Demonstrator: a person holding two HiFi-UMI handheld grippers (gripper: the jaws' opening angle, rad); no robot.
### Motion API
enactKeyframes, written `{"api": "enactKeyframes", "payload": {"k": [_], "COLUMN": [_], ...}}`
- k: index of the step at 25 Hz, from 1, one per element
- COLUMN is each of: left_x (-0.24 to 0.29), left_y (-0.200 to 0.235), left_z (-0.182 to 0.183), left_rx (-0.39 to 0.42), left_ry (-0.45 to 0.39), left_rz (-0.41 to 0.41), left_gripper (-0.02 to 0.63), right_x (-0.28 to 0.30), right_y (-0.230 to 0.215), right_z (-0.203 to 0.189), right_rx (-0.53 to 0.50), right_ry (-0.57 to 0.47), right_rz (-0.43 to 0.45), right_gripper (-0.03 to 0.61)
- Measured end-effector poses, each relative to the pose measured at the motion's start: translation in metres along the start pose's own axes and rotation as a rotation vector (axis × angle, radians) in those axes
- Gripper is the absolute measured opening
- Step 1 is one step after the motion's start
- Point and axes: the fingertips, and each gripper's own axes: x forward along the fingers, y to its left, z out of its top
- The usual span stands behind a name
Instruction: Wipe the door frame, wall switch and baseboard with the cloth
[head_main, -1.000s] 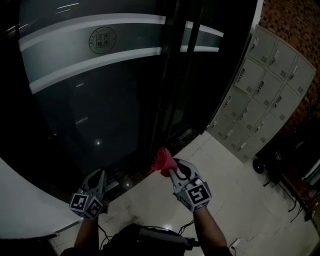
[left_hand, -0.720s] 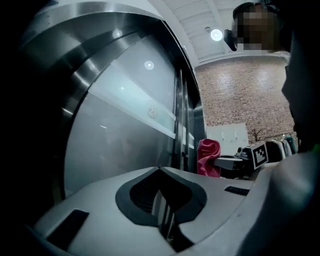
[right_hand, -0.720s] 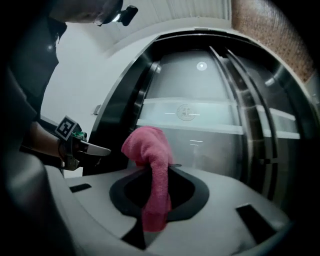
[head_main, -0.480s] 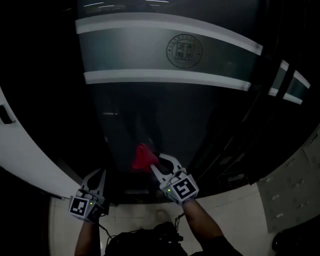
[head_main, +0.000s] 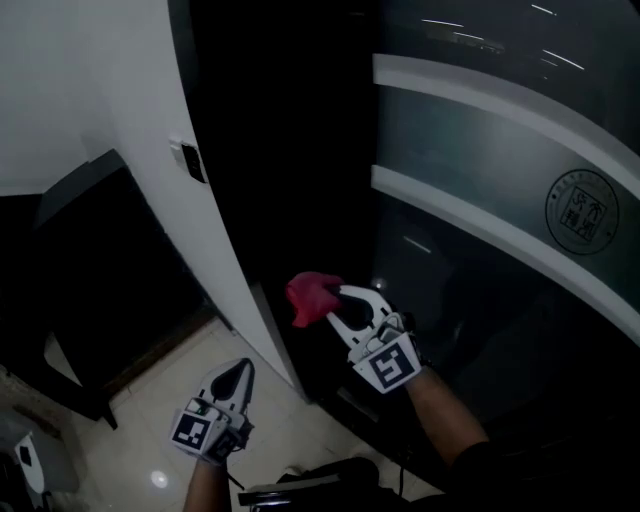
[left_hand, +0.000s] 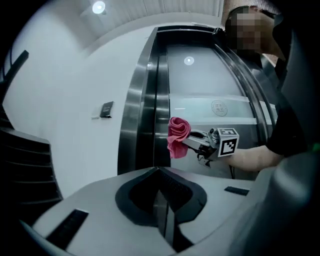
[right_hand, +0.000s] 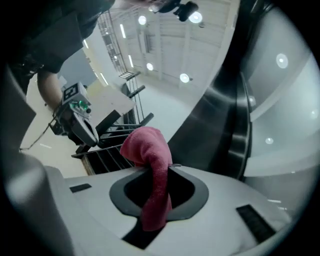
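The right gripper (head_main: 340, 305) has its fingers clamped on the bunched pink cloth (head_main: 312, 294) and holds it up by the dark metal door frame (head_main: 270, 180), below the small dark wall switch (head_main: 190, 160), while the left gripper (head_main: 238, 372) hangs low, fingers pressed together on nothing.
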Motion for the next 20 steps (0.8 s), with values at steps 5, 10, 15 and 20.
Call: {"api": "enactKeyframes", "payload": {"k": [5, 10, 15, 20], "left_x": [-0.063, -0.101, -0.118, -0.127], "left_y": [0.042, 0.064, 0.069, 0.061], "left_z": [0.003, 0.021, 0.024, 0.022], "left_rx": [-0.002, -0.009, -0.01, -0.032], "left_ry": [0.028, -0.02, -0.046, -0.069], "left_rz": [0.186, 0.278, 0.318, 0.36], "left_gripper": [-0.003, -0.003, -0.003, -0.003], "right_x": [0.059, 0.098, 0.117, 0.127], "right_y": [-0.008, -0.041, -0.068, -0.104], "right_z": [0.03, 0.071, 0.107, 0.127], "right_rx": [-0.201, -0.401, -0.537, -0.519], "right_ry": [-0.038, -0.067, -0.103, -0.13], "right_rz": [0.05, -0.026, -0.09, -0.17], "right_gripper": [0.063, 0.063, 0.062, 0.063]}}
